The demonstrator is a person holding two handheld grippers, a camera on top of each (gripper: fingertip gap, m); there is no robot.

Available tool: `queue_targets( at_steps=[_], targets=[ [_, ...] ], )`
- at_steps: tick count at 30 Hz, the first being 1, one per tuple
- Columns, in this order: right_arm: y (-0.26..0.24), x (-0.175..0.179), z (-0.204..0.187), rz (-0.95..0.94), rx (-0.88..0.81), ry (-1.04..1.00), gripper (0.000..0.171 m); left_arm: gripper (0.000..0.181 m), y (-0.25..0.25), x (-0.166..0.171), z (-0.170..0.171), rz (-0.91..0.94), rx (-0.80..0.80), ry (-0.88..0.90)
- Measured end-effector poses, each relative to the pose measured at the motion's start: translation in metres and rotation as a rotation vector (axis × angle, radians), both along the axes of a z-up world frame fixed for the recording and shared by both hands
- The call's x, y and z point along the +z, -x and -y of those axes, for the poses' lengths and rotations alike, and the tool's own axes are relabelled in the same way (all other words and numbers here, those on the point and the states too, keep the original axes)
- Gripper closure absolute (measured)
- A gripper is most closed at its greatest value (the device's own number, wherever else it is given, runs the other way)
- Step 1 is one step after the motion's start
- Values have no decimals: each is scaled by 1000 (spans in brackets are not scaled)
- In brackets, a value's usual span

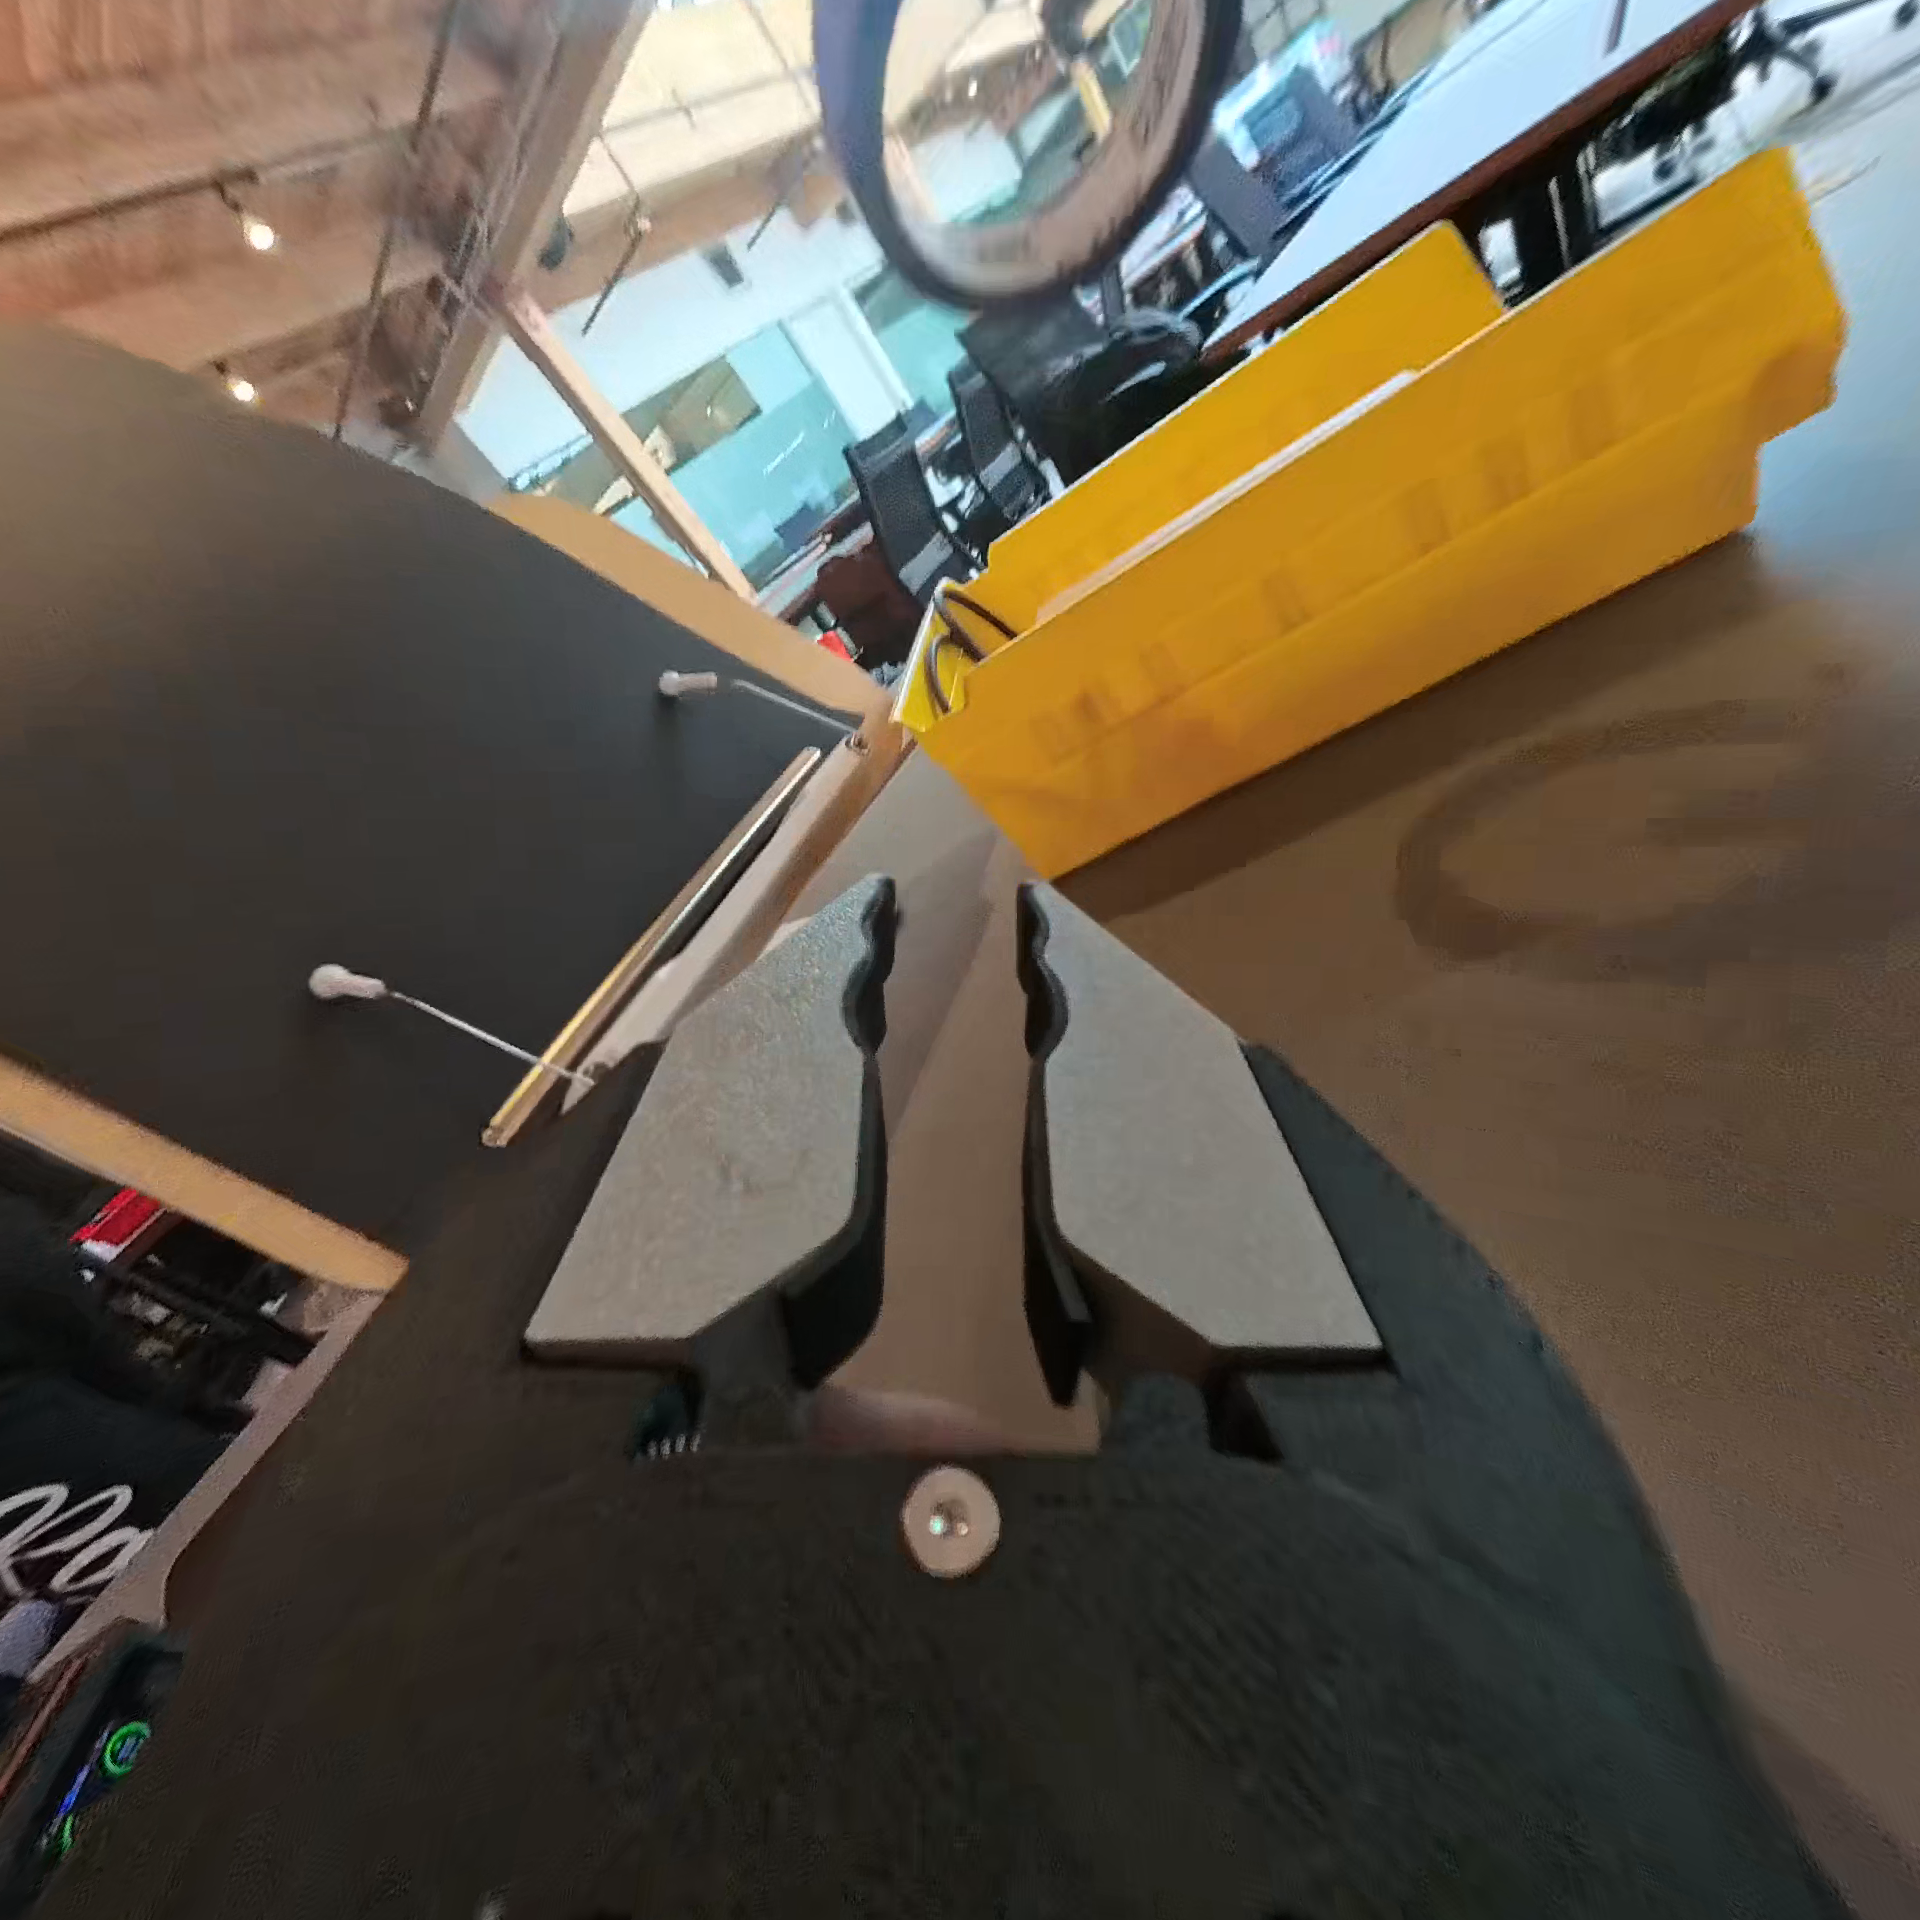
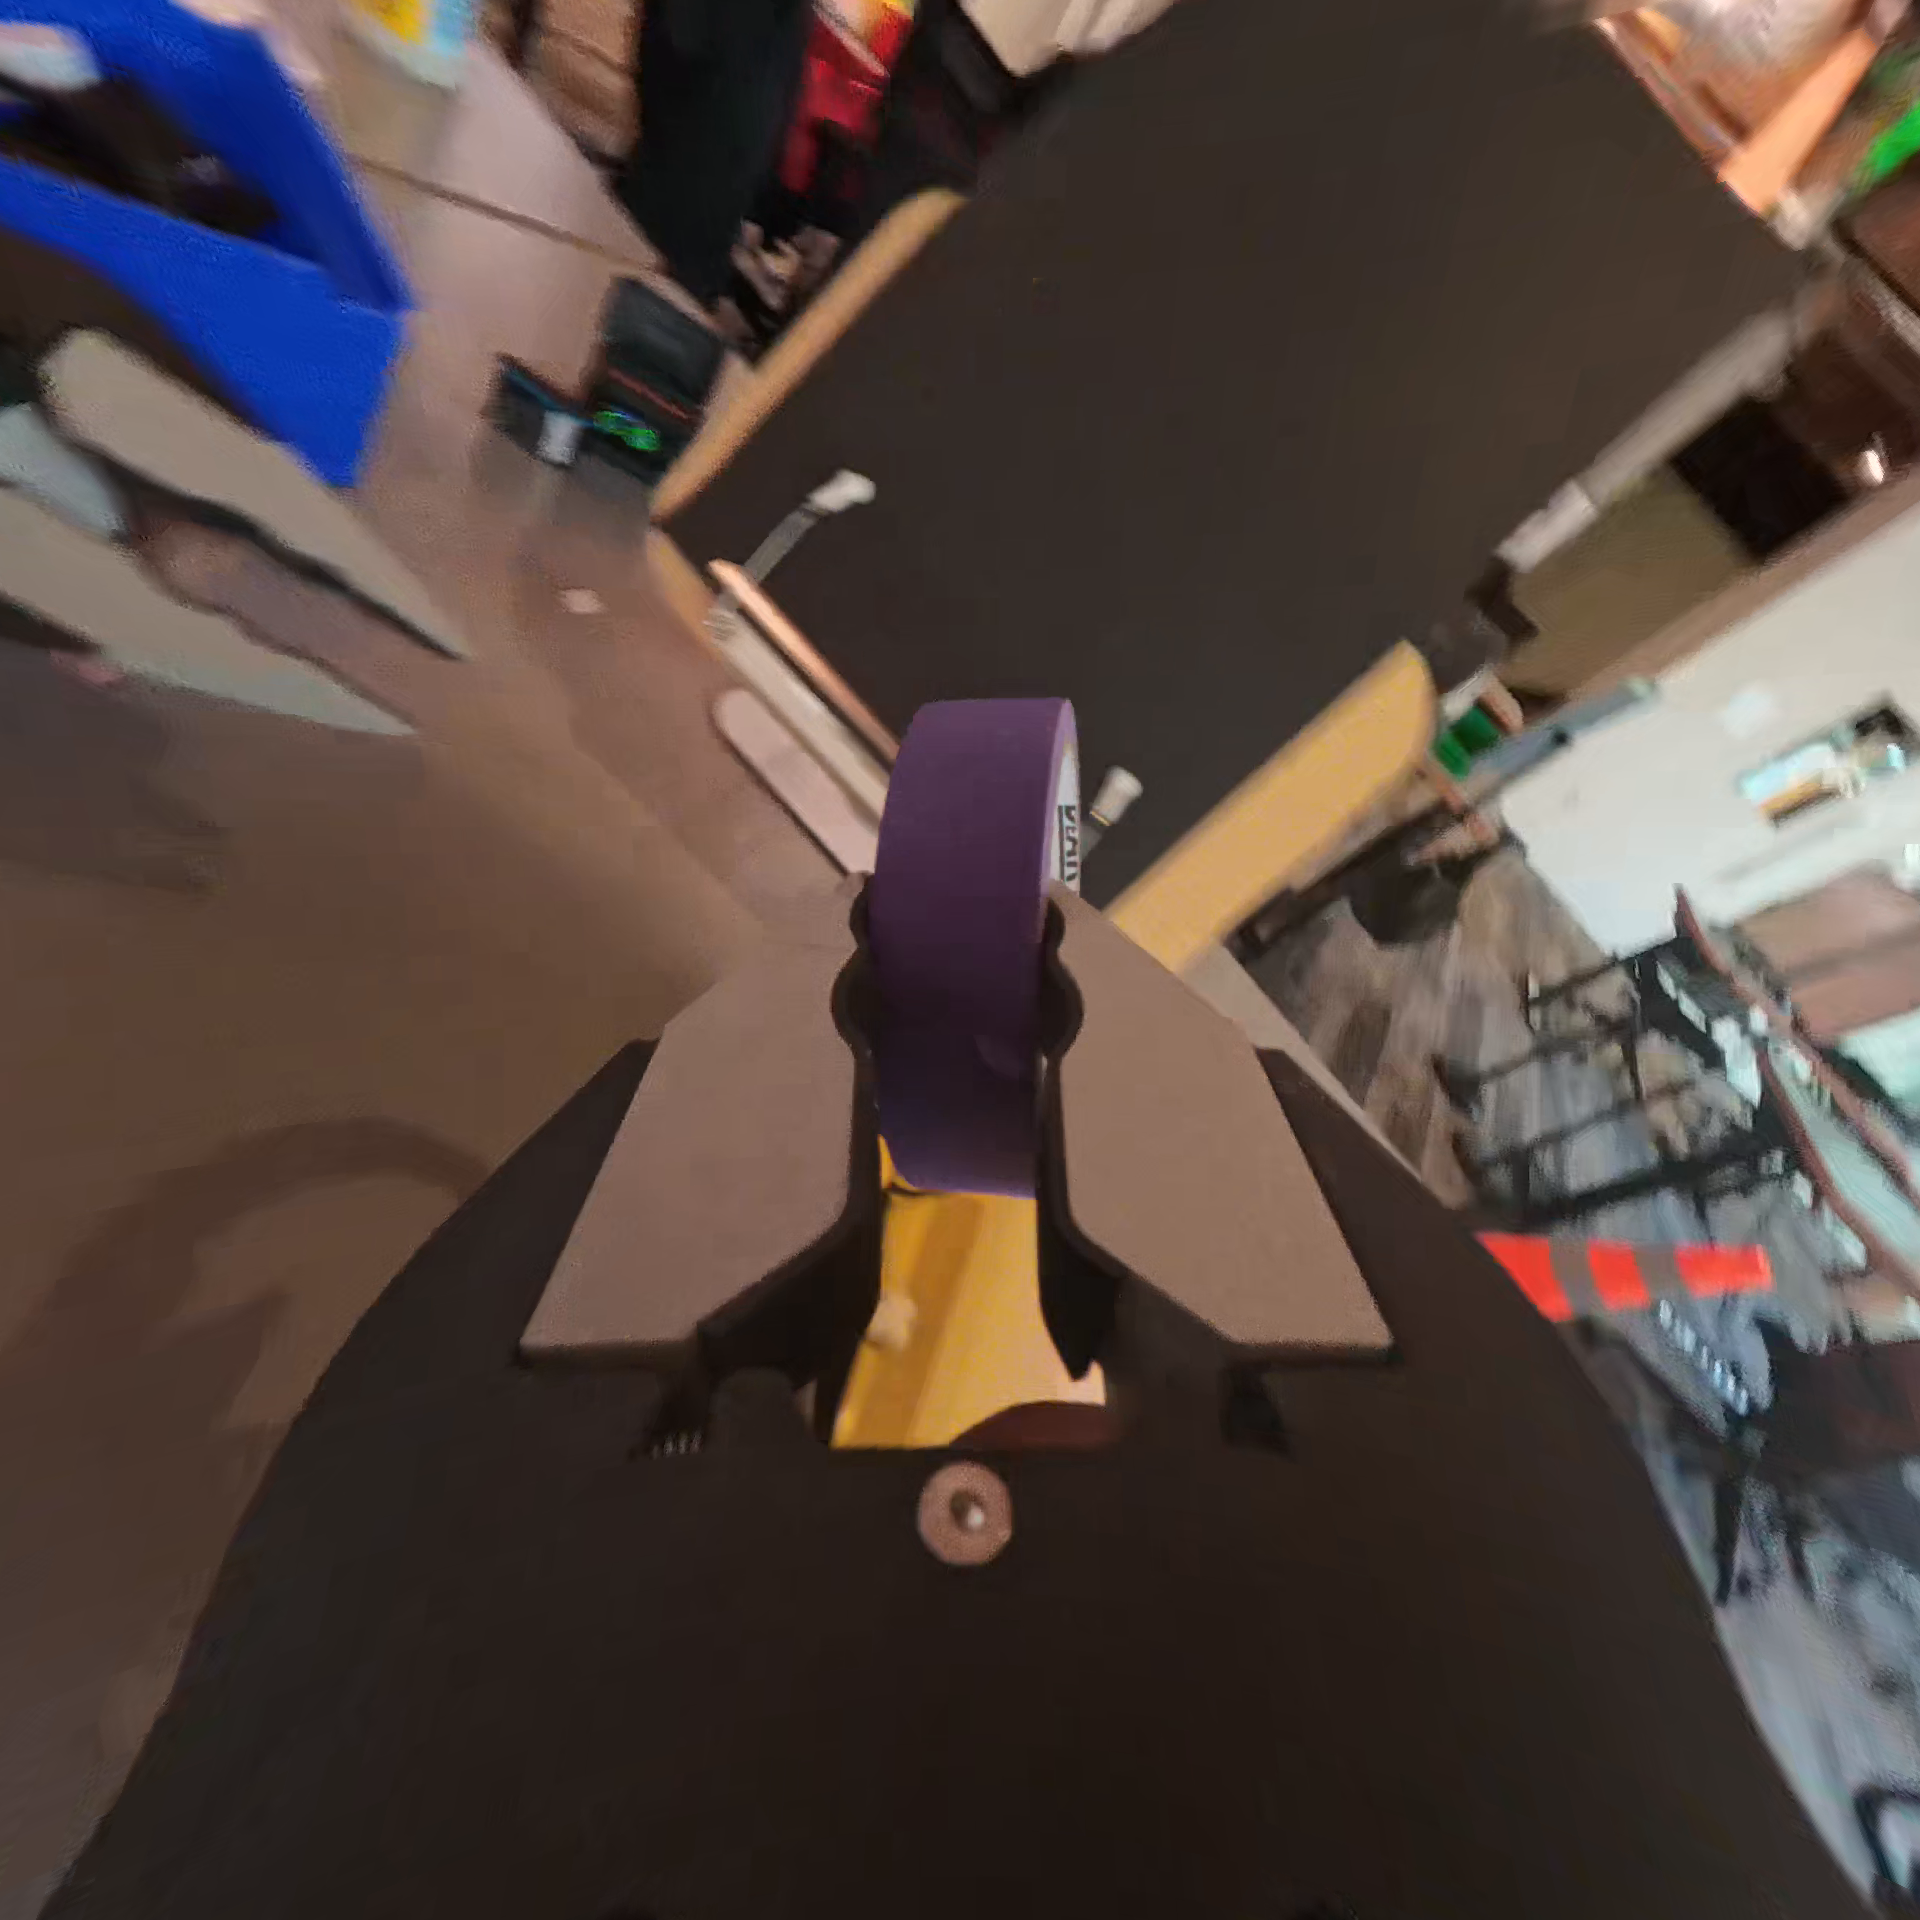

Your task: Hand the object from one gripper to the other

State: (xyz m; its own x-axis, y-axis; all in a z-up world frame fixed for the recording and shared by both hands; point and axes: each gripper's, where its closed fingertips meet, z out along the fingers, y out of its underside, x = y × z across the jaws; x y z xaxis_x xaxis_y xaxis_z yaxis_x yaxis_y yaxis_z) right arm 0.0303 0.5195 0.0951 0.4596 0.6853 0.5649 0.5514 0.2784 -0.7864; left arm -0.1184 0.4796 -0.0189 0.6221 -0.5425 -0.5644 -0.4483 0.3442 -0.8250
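Observation:
My right gripper [image 2: 956,966] is shut on a roll of purple tape [image 2: 961,935]. The roll stands on edge between the fingertips, above the table. My left gripper [image 1: 956,935] is open and empty, low over the brown table [image 1: 1558,1143]. In the left wrist view the tape roll [image 1: 847,135] shows as a blurred ring high at the top, well beyond the fingertips. In the right wrist view the left gripper [image 2: 239,561] shows blurred at the far left, apart from the tape.
A yellow bin [image 1: 1403,582] stands on the table ahead and to the right of the left gripper. A black upright panel [image 1: 312,675] borders the table. A blue bin [image 2: 239,239] is at the upper left of the right wrist view.

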Motion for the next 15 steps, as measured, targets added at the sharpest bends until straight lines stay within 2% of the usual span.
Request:
queue_targets(
  at_steps=[3,7,12,13,15],
  targets=[
    [-63,8,-39,-16,-157,66,147,159,1,-7,-6,-7,27,34],
    [-116,-32,-78,57,-312,211,147,159,-1,-14,-9,-39,35,47],
    [-139,-135,-110,248,-429,515,146,158,-5,-28,-11,-75,35,82],
    [-138,-145,-116,259,-438,531,132,158,-5,-30,-11,-83,36,86],
    [-128,-135,-129,151,-450,529,133,158,-6,-33,-12,-100,36,90]
  ],
)
